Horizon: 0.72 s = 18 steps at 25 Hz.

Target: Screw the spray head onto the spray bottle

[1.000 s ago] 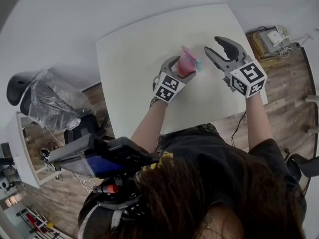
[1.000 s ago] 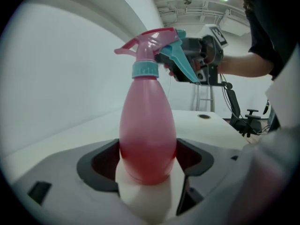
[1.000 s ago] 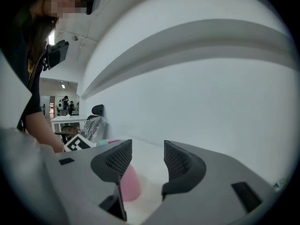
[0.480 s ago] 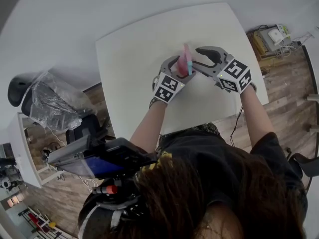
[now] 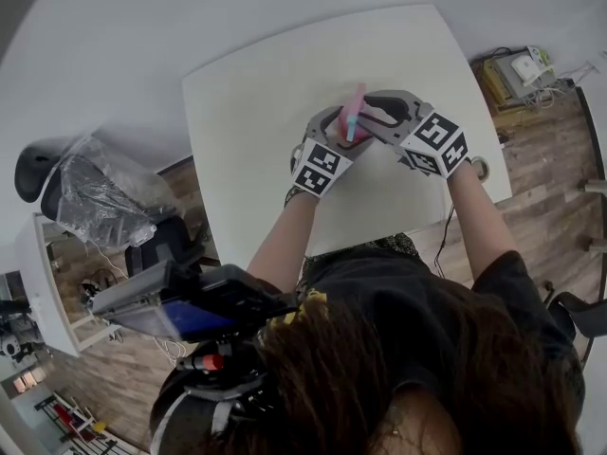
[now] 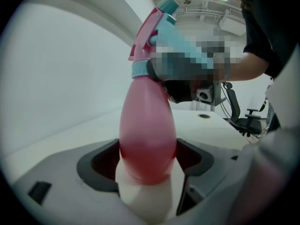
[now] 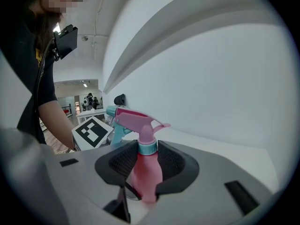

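Now we hold the spray bottle (image 5: 352,124) between both tools, just above the centre of the head view, over the white table (image 5: 247,102). Our left gripper (image 6: 147,165) is clamped on the bottle's rounded pink lower body, which fills the gap between its dark pads at the bottom centre of the left gripper view. The spray head (image 6: 157,32), pink with a teal nozzle and collar, sits on the neck at the upper middle of that view. Our right gripper (image 7: 147,154) comes in from the right of the head view. Its jaws have just been closing, and its pads press on the neck from either side, right beneath the collar. How far the head is threaded on we cannot tell.
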Available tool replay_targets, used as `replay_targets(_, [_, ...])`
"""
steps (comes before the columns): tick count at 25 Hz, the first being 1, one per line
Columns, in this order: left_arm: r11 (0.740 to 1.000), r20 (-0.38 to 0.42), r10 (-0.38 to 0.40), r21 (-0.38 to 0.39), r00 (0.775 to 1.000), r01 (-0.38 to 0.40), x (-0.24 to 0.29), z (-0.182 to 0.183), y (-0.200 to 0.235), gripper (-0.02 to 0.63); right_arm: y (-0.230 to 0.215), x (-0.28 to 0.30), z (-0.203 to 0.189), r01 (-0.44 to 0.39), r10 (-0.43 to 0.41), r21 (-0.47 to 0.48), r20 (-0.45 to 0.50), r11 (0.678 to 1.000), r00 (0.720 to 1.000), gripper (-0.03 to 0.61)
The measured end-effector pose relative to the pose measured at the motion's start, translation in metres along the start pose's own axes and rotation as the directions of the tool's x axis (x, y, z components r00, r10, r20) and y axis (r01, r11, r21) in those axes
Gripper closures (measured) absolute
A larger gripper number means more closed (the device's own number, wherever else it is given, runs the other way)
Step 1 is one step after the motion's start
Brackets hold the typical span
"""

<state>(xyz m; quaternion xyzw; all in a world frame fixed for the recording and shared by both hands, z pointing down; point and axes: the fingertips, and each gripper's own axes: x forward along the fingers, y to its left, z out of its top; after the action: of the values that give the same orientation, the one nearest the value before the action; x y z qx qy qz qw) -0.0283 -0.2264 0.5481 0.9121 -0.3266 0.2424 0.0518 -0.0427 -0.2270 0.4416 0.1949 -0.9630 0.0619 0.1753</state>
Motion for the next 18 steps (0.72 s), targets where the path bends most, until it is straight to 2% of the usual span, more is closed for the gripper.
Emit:
replay_targets(5, [1.000,0.002,0.001,0.002,1.000,-0.001,0.0003,-0.0003,-0.0006,0.244,0.0003,-0.0011,-0.0001,0.105,-0.105,0.020,0.006,0.994,0.994,0.446])
replay_targets(9, [1.000,0.002,-0.002,0.005,1.000,0.002,0.0001,-0.0005,-0.0019,0.244,0.0000,-0.0025,-0.0009,0.246,-0.248,0.087,0.006,0.965,0.969,0.446])
replay_targets(14, [1.000,0.004,0.000,0.005,1.000,0.000,-0.0001,0.0001,-0.0019,0.244,-0.0012,-0.0035,-0.0007,0.402,-0.405,0.152,-0.010,0.903,0.914,0.448])
replay_targets(18, [1.000,0.005,0.003,0.006,1.000,-0.003,-0.0008,0.0006,-0.0014,0.244,-0.0011,-0.0043,-0.0008,0.537,-0.542,0.198,-0.033,0.820,0.840,0.448])
